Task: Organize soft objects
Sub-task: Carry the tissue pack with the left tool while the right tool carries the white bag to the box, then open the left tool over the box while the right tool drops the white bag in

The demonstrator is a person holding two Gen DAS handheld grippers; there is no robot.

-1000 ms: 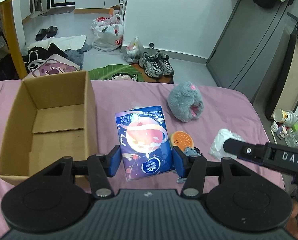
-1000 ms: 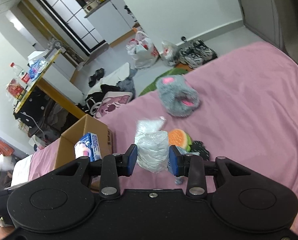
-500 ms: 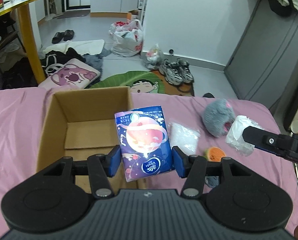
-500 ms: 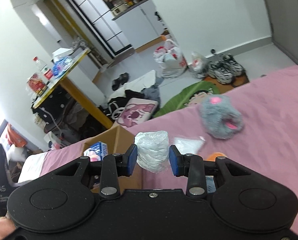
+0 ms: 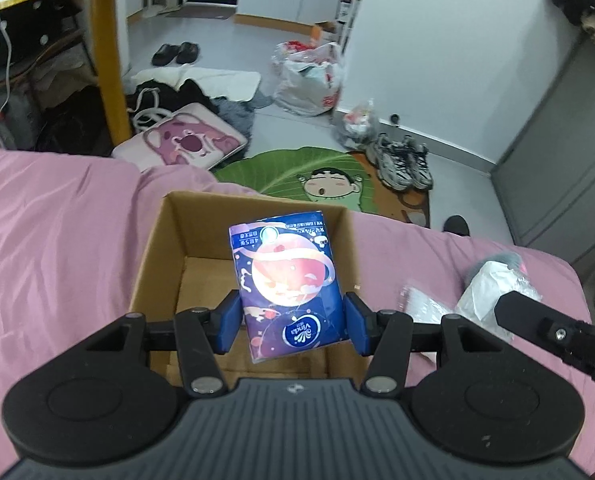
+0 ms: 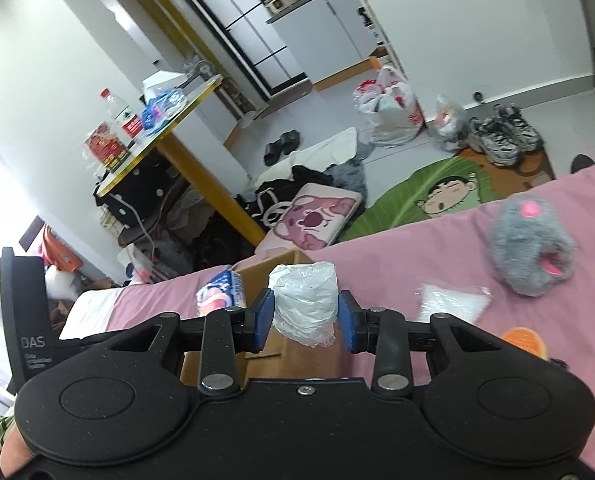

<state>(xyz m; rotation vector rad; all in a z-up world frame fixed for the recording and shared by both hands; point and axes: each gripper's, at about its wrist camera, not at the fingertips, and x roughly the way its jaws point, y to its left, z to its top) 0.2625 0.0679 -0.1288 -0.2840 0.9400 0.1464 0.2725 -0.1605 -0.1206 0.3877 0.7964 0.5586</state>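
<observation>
Over cardboard box [image 5: 153, 256] | left gripper [image 5: 292, 322] clamps "Vinda" tissue pack [image 5: 287, 280] | right gripper [image 6: 306, 320] clamps white wad [image 6: 303, 304]

Your left gripper [image 5: 292, 322] is full: the blue tissue pack [image 5: 287, 286] fills the gap between its fingers. Right under it the cardboard box [image 5: 153, 256] is open on top, and the floor you can see inside is bare, so there is room to go down. The box walls stand up on all sides, so you must come from above.

Your right gripper [image 6: 306, 317] is full too, with a white plastic bundle [image 6: 303, 304]. The box edge is just below and left of it.

To the right, the pink bed [image 6: 409, 248] has a flat clear packet [image 6: 451, 302], a grey fluffy toy [image 6: 531, 250] and an orange toy [image 6: 523, 340] in the way. The left side of the bed is wide open.
</observation>
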